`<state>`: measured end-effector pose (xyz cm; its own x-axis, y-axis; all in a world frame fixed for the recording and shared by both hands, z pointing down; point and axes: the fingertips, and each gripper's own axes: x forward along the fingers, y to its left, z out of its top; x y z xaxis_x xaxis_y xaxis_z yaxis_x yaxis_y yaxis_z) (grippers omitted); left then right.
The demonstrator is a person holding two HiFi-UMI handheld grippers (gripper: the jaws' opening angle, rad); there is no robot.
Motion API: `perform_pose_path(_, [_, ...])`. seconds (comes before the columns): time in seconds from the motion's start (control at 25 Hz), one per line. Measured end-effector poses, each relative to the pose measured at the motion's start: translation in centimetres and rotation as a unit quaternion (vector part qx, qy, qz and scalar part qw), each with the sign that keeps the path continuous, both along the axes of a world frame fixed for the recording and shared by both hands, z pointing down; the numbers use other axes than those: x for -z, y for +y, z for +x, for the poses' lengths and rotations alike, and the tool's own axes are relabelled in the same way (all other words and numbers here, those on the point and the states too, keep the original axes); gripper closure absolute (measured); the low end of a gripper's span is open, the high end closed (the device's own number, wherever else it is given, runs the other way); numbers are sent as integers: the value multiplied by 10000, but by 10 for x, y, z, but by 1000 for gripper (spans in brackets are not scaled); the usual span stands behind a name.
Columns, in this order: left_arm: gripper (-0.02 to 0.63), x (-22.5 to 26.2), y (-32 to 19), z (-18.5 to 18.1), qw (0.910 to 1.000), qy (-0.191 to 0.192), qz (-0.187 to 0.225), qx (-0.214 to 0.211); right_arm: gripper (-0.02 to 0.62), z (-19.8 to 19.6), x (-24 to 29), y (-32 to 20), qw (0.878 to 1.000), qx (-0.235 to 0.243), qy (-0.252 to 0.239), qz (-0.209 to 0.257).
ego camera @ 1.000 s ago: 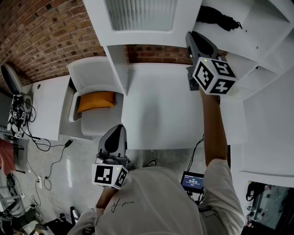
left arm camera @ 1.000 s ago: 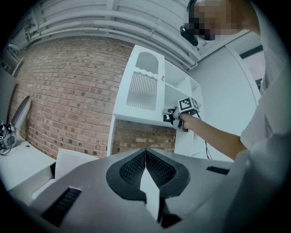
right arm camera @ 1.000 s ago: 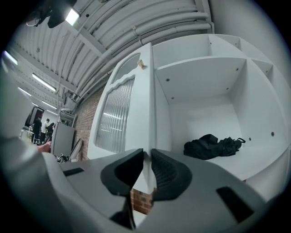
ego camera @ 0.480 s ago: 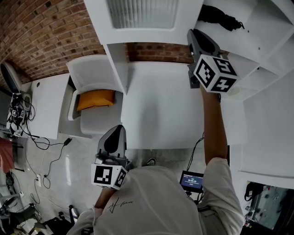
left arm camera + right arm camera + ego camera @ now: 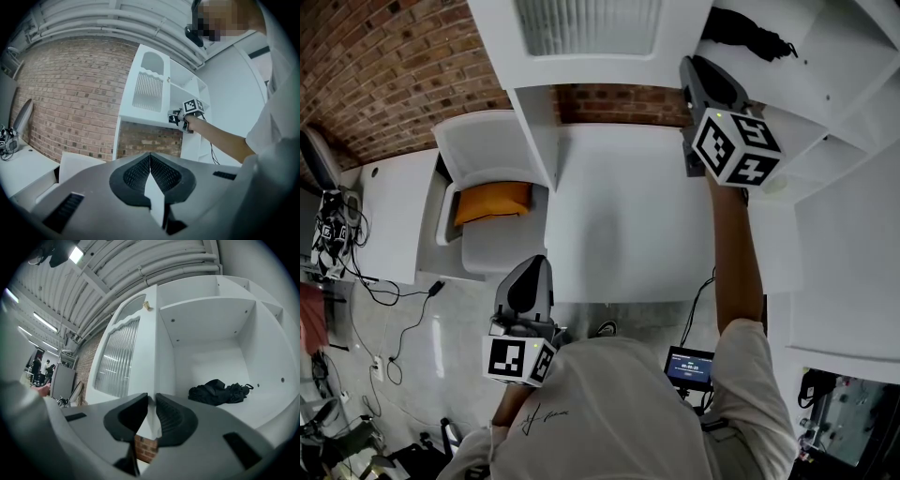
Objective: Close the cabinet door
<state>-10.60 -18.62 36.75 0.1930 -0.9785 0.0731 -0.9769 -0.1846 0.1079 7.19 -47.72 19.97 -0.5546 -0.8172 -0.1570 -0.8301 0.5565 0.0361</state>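
Red brick wall (image 5: 384,66) fills the upper left of the head view, with a white table (image 5: 628,225) at the centre and a white cabinet (image 5: 825,66) across the top edge; the frame cuts the cabinet off there, so only part of it shows from above. At the top centre the cabinet door (image 5: 586,28) appears as a white frame round a ribbed, translucent panel; in the right gripper view it stands left of centre, tall, with a wavy-topped ribbed pane and a small knob-like piece near its upper corner; it is seen at a sharp angle, and how far it stands from shut is hard to judge. The right gripper (image 5: 696,70) is raised at the upper right of the head view, by the door's lower corner; its jaws are drawn almost together, pinching the door's thin white edge, though the contact itself is mostly hidden behind the jaw pads. Right of that edge an open compartment holds a crumpled black cloth (image 5: 218,392). The left gripper (image 5: 530,272) hangs at the lower left, near the table's lower edge, its jaws closed on nothing. A white chair (image 5: 478,150) with an orange cushion (image 5: 492,202) sits left of the table; the person's torso hides the bottom centre.
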Motion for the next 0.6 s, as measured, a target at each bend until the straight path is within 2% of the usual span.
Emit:
perform_pose_path(0.24, [591, 1, 0, -3, 10000, 14, -8, -9, 532, 0, 1, 3, 9990, -349, 44, 266])
perform_pose_path(0.6, [591, 3, 3, -9, 10000, 43, 6, -78, 541, -1, -3, 11, 9972, -636, 139, 378])
